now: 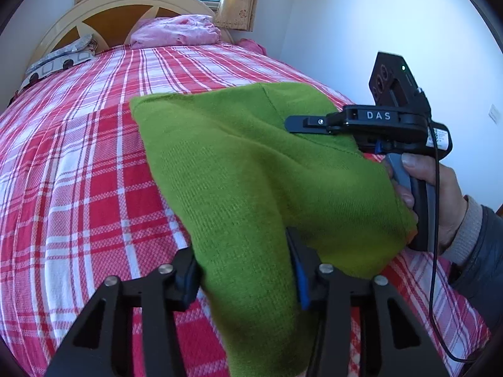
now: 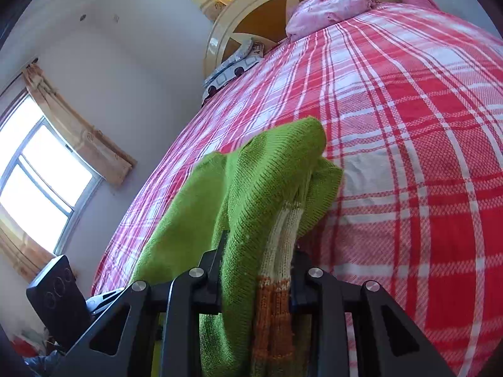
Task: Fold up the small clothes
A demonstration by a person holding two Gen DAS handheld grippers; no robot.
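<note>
A small green knitted garment (image 1: 251, 169) hangs stretched between my two grippers above the red and white checked bed (image 1: 78, 172). My left gripper (image 1: 243, 278) is shut on its near edge. My right gripper (image 1: 301, 124) shows in the left wrist view at the right, held by a hand, shut on the garment's far side. In the right wrist view my right gripper (image 2: 256, 278) is shut on the green garment (image 2: 270, 169), with its cream and orange striped band (image 2: 279, 267) between the jaws. The left gripper's body (image 2: 59, 295) shows at the lower left there.
A pink bundled blanket (image 1: 177, 31) and a patterned pillow (image 1: 59, 59) lie at the headboard (image 1: 103, 6). A white wall (image 1: 361, 25) runs along the bed's right side. Curtained windows (image 2: 37, 176) are on the walls. The person's sleeve (image 1: 478, 245) is at the right.
</note>
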